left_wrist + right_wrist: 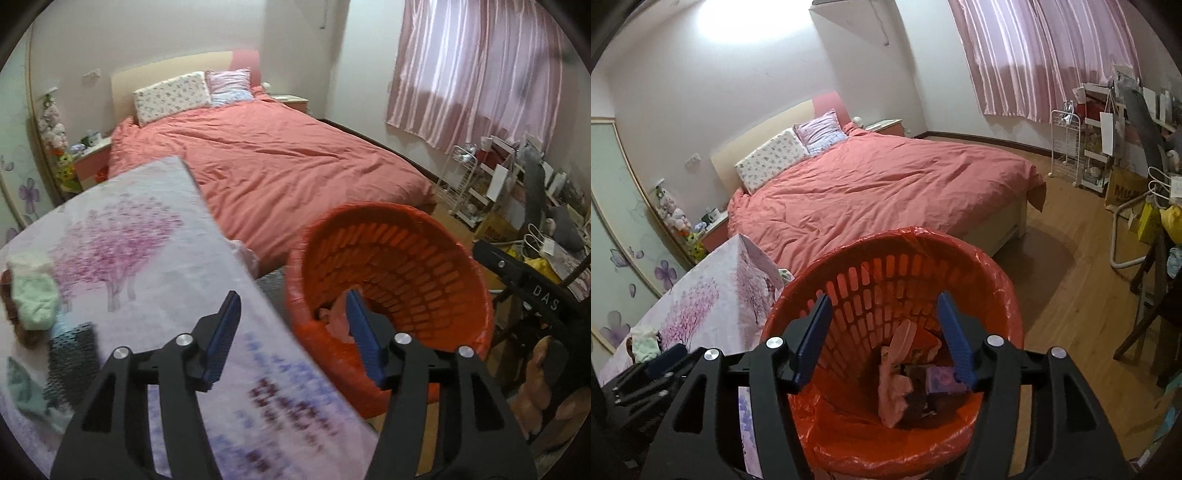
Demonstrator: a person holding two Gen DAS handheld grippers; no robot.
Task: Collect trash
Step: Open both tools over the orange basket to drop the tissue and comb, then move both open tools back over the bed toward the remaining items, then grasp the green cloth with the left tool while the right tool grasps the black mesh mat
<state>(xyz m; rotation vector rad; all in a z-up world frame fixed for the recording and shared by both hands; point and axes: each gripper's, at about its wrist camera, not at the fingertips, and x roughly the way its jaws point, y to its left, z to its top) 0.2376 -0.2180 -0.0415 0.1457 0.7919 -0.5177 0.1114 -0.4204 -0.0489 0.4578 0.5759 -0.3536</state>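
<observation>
An orange slatted bin lined with an orange bag stands on the floor beside the table. My left gripper is open and empty, hanging over the table's edge and the bin's near rim. My right gripper is open right above the bin, with nothing between its blue pads. Down inside the bin lie a pink crumpled scrap and a purple packet. A pale green crumpled wad rests on the table at the far left, also visible as a green wad in the right wrist view.
The table wears a cloth printed with purple trees. Behind it is a bed with a pink cover. A perforated dark object lies near the green wad. A white rack and cluttered shelves line the right wall.
</observation>
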